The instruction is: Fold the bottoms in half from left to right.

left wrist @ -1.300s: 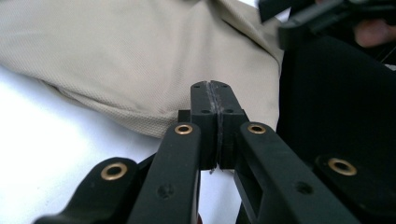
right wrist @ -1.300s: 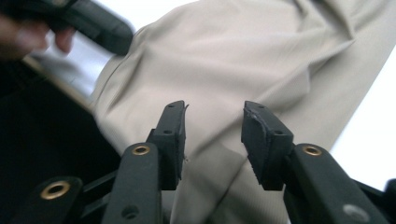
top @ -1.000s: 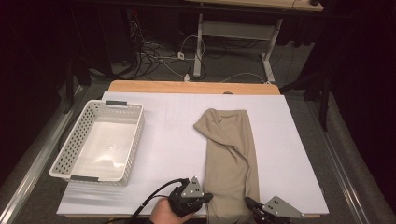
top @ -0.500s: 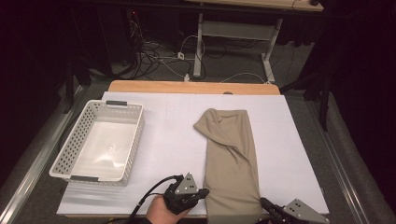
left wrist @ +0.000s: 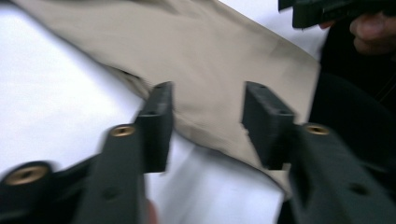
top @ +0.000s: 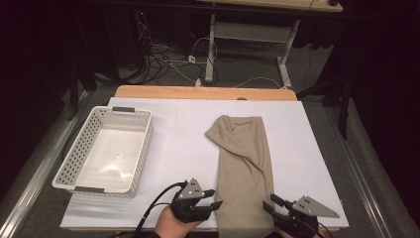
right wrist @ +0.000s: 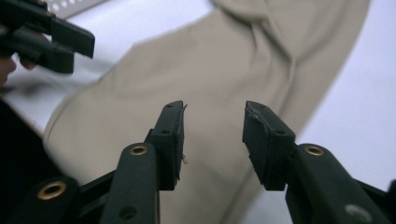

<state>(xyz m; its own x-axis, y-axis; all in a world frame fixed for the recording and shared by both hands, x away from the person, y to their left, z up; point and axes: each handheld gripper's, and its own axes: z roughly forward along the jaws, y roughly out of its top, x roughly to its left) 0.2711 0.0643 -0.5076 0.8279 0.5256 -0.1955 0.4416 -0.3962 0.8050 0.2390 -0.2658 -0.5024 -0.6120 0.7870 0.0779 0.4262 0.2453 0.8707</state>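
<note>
Beige cloth lies unmoved; left gripper and right gripper, at six o'clock, have just opened, gripping nothing.

1. Desk: wooden top under a white sheet.
2. Floor: grey, strewn with cables at 12 o'clock.
3. Second table frame: white, at 12 o'clock; surroundings dark.

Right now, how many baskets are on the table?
1. The white basket sits on the left side of the white table, apart from the tan cloth. Nothing in the high view seems able to hide another.
</note>
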